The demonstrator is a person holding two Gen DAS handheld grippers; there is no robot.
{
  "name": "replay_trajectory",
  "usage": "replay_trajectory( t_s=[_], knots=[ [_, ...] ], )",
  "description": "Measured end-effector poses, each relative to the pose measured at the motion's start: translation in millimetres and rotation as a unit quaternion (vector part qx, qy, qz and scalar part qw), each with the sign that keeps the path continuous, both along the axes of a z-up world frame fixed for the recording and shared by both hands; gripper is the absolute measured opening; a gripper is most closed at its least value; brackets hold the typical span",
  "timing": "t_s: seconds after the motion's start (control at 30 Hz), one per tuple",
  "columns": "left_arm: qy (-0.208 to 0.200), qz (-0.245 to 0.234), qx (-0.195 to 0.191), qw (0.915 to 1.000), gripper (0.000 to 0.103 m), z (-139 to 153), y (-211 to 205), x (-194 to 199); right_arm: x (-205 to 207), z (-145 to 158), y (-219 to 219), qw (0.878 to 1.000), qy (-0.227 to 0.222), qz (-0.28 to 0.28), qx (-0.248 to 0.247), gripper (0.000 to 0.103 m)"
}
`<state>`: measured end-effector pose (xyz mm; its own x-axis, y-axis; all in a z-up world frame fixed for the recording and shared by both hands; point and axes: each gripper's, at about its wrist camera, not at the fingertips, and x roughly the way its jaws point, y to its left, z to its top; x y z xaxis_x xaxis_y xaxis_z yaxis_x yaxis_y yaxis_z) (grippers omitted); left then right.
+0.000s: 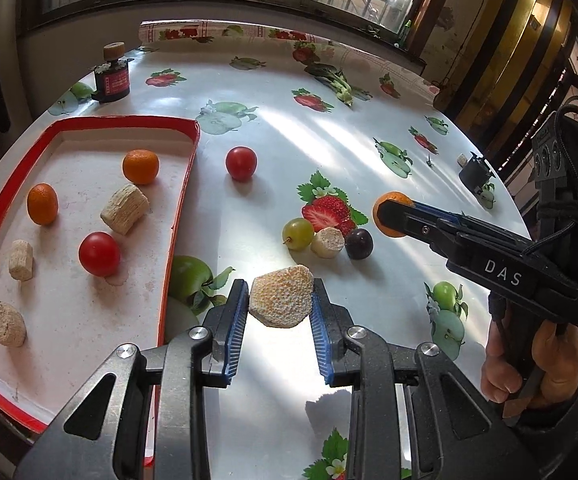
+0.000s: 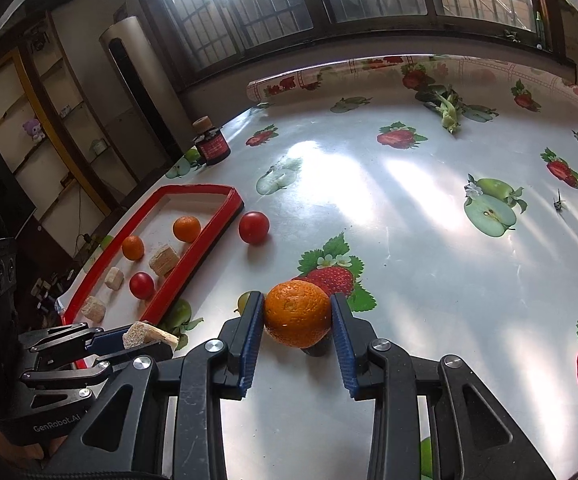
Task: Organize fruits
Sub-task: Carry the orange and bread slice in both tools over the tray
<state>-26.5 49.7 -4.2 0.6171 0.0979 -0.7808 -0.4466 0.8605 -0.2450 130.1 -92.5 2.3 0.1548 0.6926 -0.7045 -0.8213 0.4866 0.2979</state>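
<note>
My left tongs (image 1: pixel 280 307) pinch a pale crumbly chunk (image 1: pixel 282 297) above the counter (image 1: pixel 273 128), just right of the red tray (image 1: pixel 183 200). My right tongs (image 2: pixel 297 317) pinch an orange (image 2: pixel 297 314) clear of the strawberry-print cloth; a tomato (image 1: pixel 241 163) sits beside the tray.

On my left gripper (image 1: pixel 279 312) and right gripper (image 2: pixel 297 334) I see identical black linkage frames, round silver screws at the pivots, and ribbed blue pads (image 1: pixel 236 328) lining each finger. The right unit is lettered "DAS"; the left is lettered "GenRobot.AI". Black braided cable (image 1: pixel 573 208) wraps the right unit's handle.
</note>
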Motion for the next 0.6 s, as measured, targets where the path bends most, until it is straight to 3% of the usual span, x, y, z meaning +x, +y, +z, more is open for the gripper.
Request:
replay_trajectory(
  t_s=[0.6],
  knots=[
    [-0.017,0.062,0.003,0.9979,0.028,11,24,-61,-44,13,14,0.999,-0.014,0.049,0.003,0.034]
  ],
)
